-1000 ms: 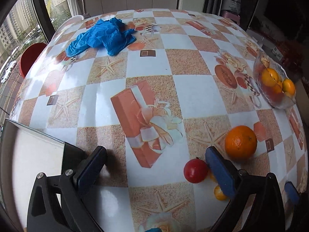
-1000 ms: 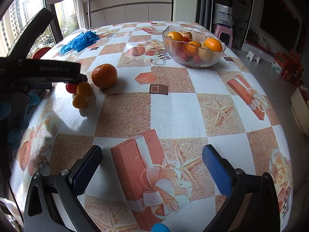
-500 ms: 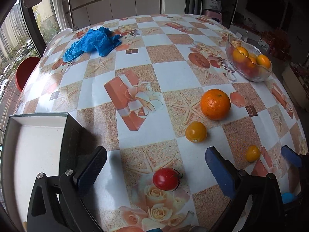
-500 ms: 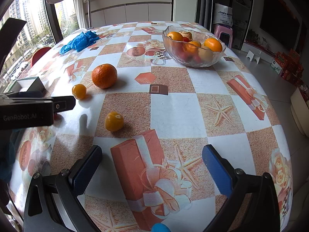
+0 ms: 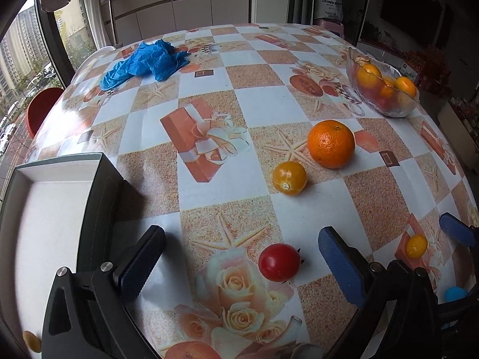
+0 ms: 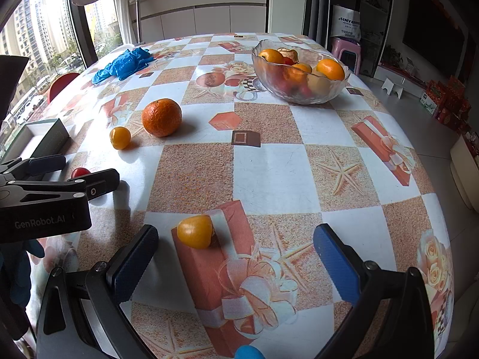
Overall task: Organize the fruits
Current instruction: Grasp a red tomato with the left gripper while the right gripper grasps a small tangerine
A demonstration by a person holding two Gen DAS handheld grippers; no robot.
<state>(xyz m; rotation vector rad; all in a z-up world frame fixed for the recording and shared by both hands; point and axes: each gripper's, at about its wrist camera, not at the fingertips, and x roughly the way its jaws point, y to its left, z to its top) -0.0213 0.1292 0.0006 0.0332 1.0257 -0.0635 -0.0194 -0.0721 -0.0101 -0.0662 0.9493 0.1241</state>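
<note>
My left gripper (image 5: 239, 257) is open, with a red tomato (image 5: 279, 262) on the table between its fingers, nearer the right one. A small yellow fruit (image 5: 289, 178) and a large orange (image 5: 331, 144) lie beyond it. My right gripper (image 6: 235, 254) is open just above the table, with another small yellow fruit (image 6: 195, 231) between its fingers, closer to the left one. In the right wrist view the orange (image 6: 161, 117), a yellow fruit (image 6: 120, 138) and the tomato (image 6: 79, 172) lie to the left. A glass bowl (image 6: 335, 88) holds several fruits.
A dark box with a white inside (image 5: 48, 209) stands at the table's left edge. A blue plastic bag (image 5: 143, 61) lies at the far left. The glass bowl (image 5: 410, 106) is far right in the left wrist view. A red chair (image 6: 61, 85) is beyond the table edge.
My left gripper has pulled back and swung so the tomato now lies between its fingers. The yellow fruits have spread apart. My right gripper has closed in on the nearer yellow fruit.
</note>
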